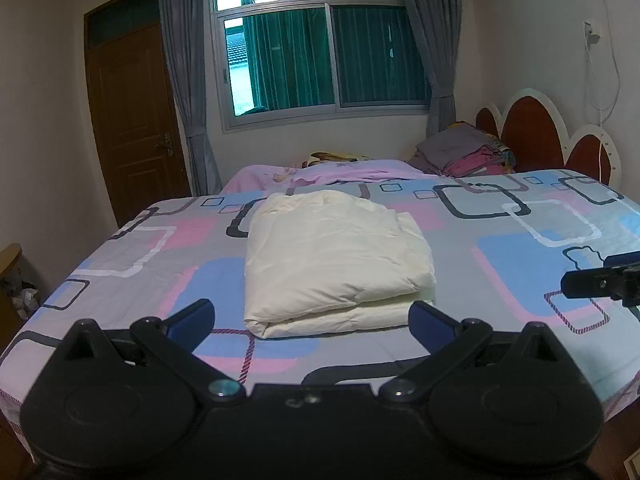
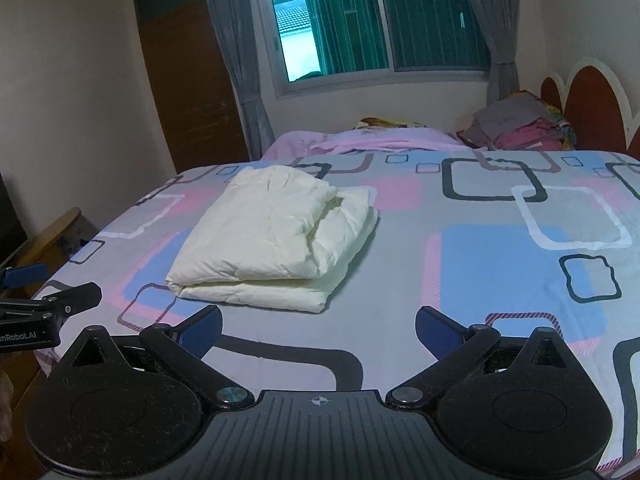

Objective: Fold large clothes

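A cream-white padded garment (image 1: 336, 256) lies folded into a thick, roughly rectangular bundle on the bed (image 1: 500, 280), toward the near-left part of the mattress as the right wrist view shows it. Its top layer is puffy and softly creased, the fold edge nearest the cameras is rounded and doubled, and on the right side the layers splay a little, so several edges show one above another. In the left wrist view the bundle sits straight ahead of the left claw (image 1: 312, 318), whose blue-padded fingers are spread wide with nothing between them; the right finger's tip overlaps the bundle's near corner in the picture, though contact cannot be told. The right claw (image 2: 318, 328) is likewise spread wide and holds nothing, hovering above bare sheet with the garment ahead and to its left, apart from it. The bedsheet is grey with pink and blue blocks and outlined rounded squares in black and white. Beyond it lies a pink cover (image 1: 320, 172), and at the far right corner a pile of folded clothes (image 1: 468, 148) in grey, pink and mixed colours rests against a red-and-white scalloped headboard (image 1: 532, 128). Behind are a sliding window (image 1: 320, 52) with green curtains outside the glass, grey drapes (image 1: 184, 80) at each side, a brown wooden door (image 1: 132, 120) on the left, and a white cable (image 1: 596, 92) hanging down the right wall.
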`<action>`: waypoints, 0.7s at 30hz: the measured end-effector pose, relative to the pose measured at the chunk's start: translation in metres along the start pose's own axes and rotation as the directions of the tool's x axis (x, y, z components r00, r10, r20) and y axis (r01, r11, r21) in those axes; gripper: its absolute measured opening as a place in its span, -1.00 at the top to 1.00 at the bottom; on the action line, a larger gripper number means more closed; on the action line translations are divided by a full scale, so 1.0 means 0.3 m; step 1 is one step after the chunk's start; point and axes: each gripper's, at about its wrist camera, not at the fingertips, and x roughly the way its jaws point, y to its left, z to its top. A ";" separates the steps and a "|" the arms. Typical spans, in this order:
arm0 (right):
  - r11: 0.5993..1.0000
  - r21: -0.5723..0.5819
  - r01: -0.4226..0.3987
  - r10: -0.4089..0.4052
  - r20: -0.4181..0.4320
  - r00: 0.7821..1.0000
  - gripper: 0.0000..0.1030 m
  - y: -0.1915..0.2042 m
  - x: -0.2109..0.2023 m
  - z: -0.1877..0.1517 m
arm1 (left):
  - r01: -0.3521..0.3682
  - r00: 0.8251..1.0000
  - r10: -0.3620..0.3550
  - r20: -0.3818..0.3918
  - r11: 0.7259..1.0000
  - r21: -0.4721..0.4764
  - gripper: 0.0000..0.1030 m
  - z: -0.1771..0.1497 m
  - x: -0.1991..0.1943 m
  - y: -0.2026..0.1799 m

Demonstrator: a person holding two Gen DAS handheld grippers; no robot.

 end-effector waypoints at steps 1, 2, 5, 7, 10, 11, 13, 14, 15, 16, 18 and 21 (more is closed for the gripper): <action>1.000 0.000 0.000 0.000 -0.001 1.000 -0.97 -0.001 0.000 0.000 | 0.000 1.000 0.000 -0.001 1.000 0.000 -1.00 0.001 -0.001 -0.003; 1.000 -0.001 0.000 0.000 -0.003 1.000 -0.97 -0.003 0.002 0.002 | 0.001 1.000 -0.001 0.000 1.000 0.000 -1.00 0.001 -0.001 -0.003; 1.000 -0.005 0.002 -0.002 0.000 1.000 -0.97 -0.001 0.002 0.004 | -0.001 1.000 0.001 0.000 1.000 -0.001 -1.00 0.001 0.000 -0.003; 1.000 -0.007 0.001 -0.001 0.001 1.000 -0.97 -0.001 -0.001 0.004 | -0.001 1.000 0.001 0.000 1.000 -0.003 -1.00 0.001 -0.001 -0.003; 1.000 -0.012 0.002 -0.002 0.001 1.000 -0.97 -0.001 -0.004 0.002 | 0.002 1.000 -0.003 -0.003 1.000 -0.010 -1.00 0.002 -0.013 -0.015; 1.000 -0.014 0.001 -0.001 0.002 1.000 -0.97 -0.001 -0.005 0.002 | 0.000 1.000 0.000 -0.003 1.000 -0.011 -1.00 0.002 -0.016 -0.019; 1.000 -0.019 0.001 -0.001 0.003 1.000 -0.98 -0.001 -0.011 0.001 | -0.002 1.000 0.002 -0.002 1.000 -0.007 -1.00 0.003 -0.022 -0.026; 1.000 -0.022 0.000 0.000 0.003 1.000 -0.98 -0.002 -0.012 0.001 | -0.002 1.000 0.002 -0.001 1.000 -0.008 -1.00 0.006 -0.020 -0.024; 1.000 -0.023 -0.001 0.001 0.002 1.000 -0.97 -0.002 -0.014 0.000 | -0.003 1.000 0.003 0.000 1.000 -0.008 -1.00 0.005 -0.024 -0.027; 1.000 -0.023 -0.002 0.002 0.000 1.000 -0.97 -0.003 -0.015 0.000 | -0.001 1.000 0.001 -0.001 1.000 -0.008 -1.00 0.005 -0.024 -0.028; 1.000 -0.024 -0.002 0.002 0.000 1.000 -0.97 -0.002 -0.018 -0.001 | 0.003 1.000 -0.003 -0.004 1.000 -0.012 -1.00 0.004 -0.026 -0.028; 1.000 -0.024 -0.001 0.001 0.000 1.000 -0.97 -0.001 -0.018 -0.001 | 0.006 1.000 -0.006 -0.004 1.000 -0.014 -1.00 0.003 -0.027 -0.028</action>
